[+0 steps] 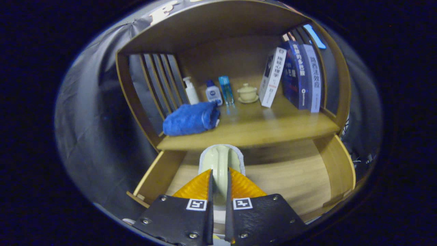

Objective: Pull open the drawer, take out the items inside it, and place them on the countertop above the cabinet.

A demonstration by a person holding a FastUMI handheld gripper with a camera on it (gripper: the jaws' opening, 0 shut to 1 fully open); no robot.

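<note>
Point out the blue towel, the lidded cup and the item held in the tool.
Blue towel [191, 119]: gripper view, middle of the roll.
Lidded cup [247, 92]: gripper view, its body.
Held item [220, 160]: gripper view, pale rim ahead of the tool [220, 176], both fingers pressing it.

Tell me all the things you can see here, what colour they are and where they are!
Drawer: one, light wood, pulled open below the countertop.
Countertop: one, light wood, above the drawer.
Cup: one, pale green, clamped between the fingers, over the open drawer.
Towel: one, blue, rolled, on the countertop's near corner by the slats.
Bottles: three; a white pump bottle, a white one with a blue cap, a clear blue one; in a row at the back.
Lidded cup on a saucer: one, cream, between the bottles and the books.
Books: three, one white, two dark blue, standing beside the lidded cup.
Gripper: one, fingers closed on the cup.
</note>
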